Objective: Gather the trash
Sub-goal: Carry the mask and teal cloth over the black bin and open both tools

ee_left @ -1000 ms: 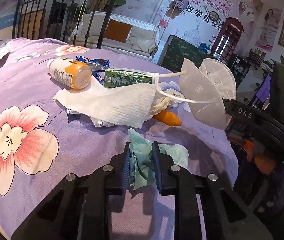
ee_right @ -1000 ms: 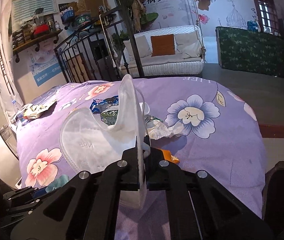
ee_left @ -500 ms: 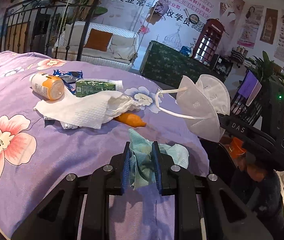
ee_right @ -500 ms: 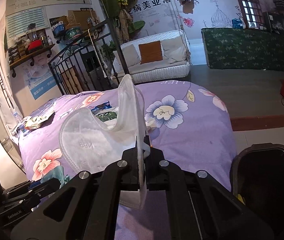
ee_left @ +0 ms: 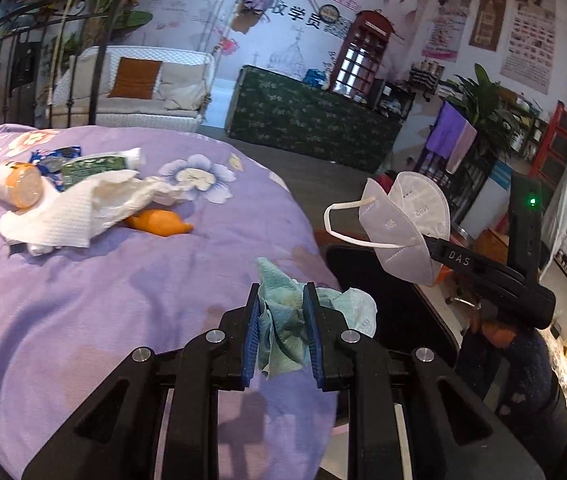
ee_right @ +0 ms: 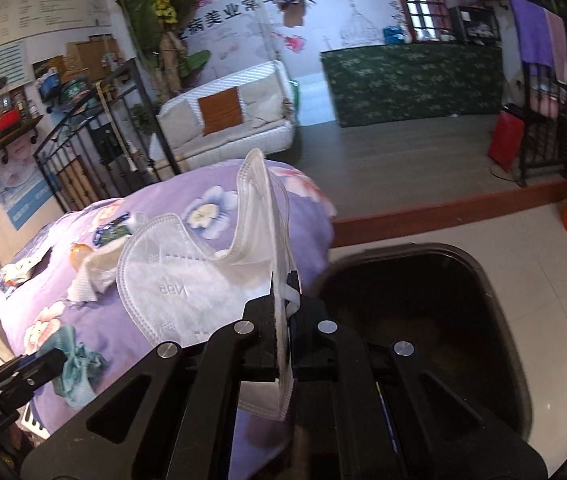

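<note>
White mask point(ee_right: 187, 280); teal tissue point(ee_left: 283, 320); purple floral bedspread point(ee_left: 131, 288); orange-capped bottle point(ee_left: 17, 186); white textured paper towel point(ee_left: 71, 212); black bin point(ee_right: 423, 320).

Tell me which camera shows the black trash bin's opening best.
The right wrist view: the black trash bin shows nearly its whole rim and dark inside, just beyond the right gripper. The left wrist view shows only part of the bin.

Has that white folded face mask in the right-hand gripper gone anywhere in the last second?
Yes. The white folded face mask, clamped in the right gripper, was carried off the purple flowered bedspread toward the black bin, which is now in full view.
</note>
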`<state>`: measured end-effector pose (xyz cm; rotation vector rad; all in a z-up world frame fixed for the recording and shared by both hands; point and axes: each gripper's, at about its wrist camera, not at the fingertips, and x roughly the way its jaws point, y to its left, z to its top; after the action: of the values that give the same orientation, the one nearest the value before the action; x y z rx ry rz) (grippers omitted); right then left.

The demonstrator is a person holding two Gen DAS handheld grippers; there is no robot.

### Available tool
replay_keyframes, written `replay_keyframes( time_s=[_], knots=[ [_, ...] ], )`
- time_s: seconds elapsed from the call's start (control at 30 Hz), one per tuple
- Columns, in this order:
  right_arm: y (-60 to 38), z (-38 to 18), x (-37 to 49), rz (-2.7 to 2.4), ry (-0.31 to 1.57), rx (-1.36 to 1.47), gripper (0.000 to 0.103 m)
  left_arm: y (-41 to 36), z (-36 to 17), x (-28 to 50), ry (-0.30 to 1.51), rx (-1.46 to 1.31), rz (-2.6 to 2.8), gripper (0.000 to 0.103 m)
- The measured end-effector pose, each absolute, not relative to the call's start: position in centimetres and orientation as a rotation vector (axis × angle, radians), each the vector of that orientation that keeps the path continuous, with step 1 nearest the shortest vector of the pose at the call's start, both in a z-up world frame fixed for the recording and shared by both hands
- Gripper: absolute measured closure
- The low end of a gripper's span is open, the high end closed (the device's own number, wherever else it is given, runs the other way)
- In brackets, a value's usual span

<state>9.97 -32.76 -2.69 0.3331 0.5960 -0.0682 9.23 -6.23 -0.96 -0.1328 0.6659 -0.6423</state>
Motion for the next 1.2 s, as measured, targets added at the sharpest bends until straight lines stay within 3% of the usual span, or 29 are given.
replay_keyframes(
  time_s=[0.37,0.7,0.77,0.83,0.9,0.93,1.2],
  knots=[
    [-40.1,-9.6,8.4,-0.209,0.807,0.414,0.099,-12.3,-2.2,7.7,0.691,-0.060,-0.768,0.082],
    [-40.7,-14.5,9.1,-0.243,0.967,0.470,0.099,-15.6,-3.7,6.9,0.718,0.021,-0.827,0.082],
    [-40.6,-15.1,9.4,-0.245,1.004,0.474,0.096,-15.9,-3.9,6.9,0.725,0.027,-0.832,0.082],
    [-40.7,-15.7,9.6,-0.252,1.031,0.483,0.084,-16.1,-4.1,6.9,0.732,0.033,-0.833,0.082],
    [-40.7,-15.9,9.5,-0.258,1.032,0.488,0.059,-16.3,-4.4,7.0,0.740,0.038,-0.834,0.082],
    [-40.7,-15.7,9.4,-0.256,1.019,0.490,0.055,-16.4,-4.4,7.0,0.742,0.040,-0.834,0.082],
    [-40.9,-12.6,8.3,-0.279,0.908,0.473,0.050,-17.8,-4.8,7.1,0.757,0.069,-0.855,0.082]
  ],
)
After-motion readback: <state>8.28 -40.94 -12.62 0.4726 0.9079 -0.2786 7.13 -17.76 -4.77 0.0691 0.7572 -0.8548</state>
